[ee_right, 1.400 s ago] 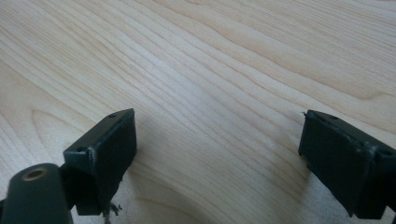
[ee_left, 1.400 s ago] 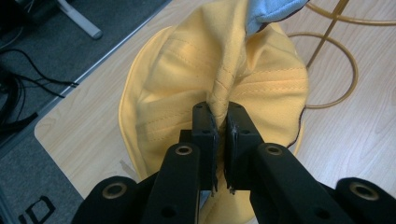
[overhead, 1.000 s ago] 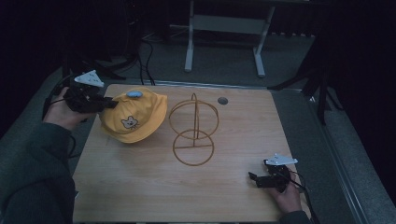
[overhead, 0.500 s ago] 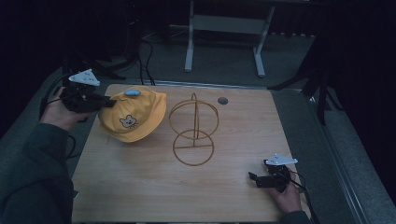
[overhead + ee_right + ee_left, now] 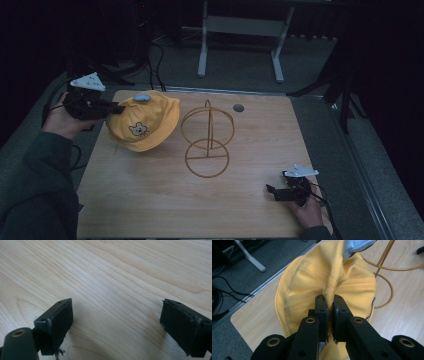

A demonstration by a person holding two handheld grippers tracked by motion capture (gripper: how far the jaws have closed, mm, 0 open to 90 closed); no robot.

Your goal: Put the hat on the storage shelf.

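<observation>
A yellow hat (image 5: 145,120) with a bear face and a blue patch lies at the table's back left, its left side lifted a little. My left gripper (image 5: 116,107) is shut on a pinched fold of the hat's fabric (image 5: 330,293); the jaws (image 5: 329,310) clamp the cloth between them. A gold wire hat stand (image 5: 207,140) rises in the middle of the table, just right of the hat. My right gripper (image 5: 272,191) rests low at the front right, open, with bare wood between its jaws (image 5: 116,315).
The wooden table (image 5: 240,210) has a small round grey hole (image 5: 238,107) near its back edge. Cables (image 5: 155,60) and a metal frame leg (image 5: 202,45) lie on the dark floor behind. The person's left sleeve (image 5: 35,185) covers the front left corner.
The left gripper has pulled slightly left and up with the hat's fabric in it, raising that side. The right gripper has stayed still.
</observation>
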